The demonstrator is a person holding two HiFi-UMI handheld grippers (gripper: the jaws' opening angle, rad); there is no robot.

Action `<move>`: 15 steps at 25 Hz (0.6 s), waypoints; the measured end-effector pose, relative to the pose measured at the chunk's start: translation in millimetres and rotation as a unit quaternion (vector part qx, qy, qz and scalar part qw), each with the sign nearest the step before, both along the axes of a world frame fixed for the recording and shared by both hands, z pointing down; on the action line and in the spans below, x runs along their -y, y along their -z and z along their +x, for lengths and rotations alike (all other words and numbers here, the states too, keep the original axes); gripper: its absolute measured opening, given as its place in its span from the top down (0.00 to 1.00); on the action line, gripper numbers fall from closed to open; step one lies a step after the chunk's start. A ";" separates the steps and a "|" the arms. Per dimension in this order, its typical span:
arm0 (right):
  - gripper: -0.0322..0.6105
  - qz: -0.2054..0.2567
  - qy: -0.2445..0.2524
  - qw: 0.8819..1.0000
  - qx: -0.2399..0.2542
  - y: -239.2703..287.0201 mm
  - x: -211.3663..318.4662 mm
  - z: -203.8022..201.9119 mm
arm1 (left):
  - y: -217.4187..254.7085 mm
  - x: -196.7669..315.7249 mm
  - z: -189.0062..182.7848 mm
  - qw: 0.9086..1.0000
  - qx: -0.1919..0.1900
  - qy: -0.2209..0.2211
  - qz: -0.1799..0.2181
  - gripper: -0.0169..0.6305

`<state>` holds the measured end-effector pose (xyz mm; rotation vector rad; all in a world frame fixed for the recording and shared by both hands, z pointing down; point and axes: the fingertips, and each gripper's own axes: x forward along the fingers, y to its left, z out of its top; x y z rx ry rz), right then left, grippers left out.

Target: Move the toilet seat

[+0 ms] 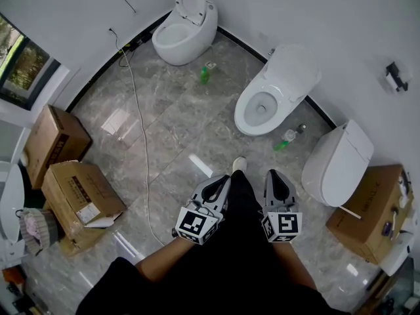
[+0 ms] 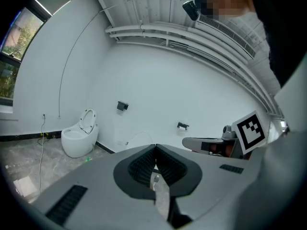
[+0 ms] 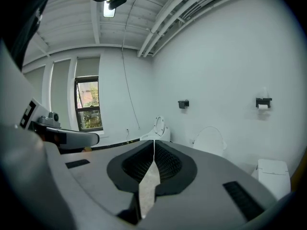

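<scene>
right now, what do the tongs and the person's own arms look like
Both the left tongs and right tongs are grey moulded shells with black ribbed pads, and each carries a cube of black-and-white square markers. No cables show. The person wears black clothing.

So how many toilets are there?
3, along the wall: far toilet with seat up, middle toilet open, near toilet shut. White shapes at the picture's edges may be more.

White walls (image 1: 72, 18); grey floor (image 1: 177, 120), perhaps marble; window (image 1: 18, 61).
</scene>
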<state>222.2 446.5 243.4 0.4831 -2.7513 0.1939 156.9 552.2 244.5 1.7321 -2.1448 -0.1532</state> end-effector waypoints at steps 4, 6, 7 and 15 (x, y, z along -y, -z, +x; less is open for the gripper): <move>0.90 -0.013 0.001 1.000 0.008 -12.2 28.4 -22.2 | -11.2 26.9 -25.3 1.000 0.006 0.002 -0.019 0.95; 0.90 -0.027 -0.006 1.000 0.008 -22.8 45.3 -33.6 | -20.4 45.1 -39.0 1.000 0.000 0.002 -0.030 0.95; 0.90 -0.036 -0.011 0.999 0.007 -28.9 56.2 -38.2 | -24.9 57.4 -44.2 0.999 -0.003 0.000 -0.034 0.95; 0.90 -0.042 0.008 0.997 -0.057 -110.5 127.1 -73.0 | -84.1 147.9 -86.5 0.997 0.024 -0.007 -0.075 0.95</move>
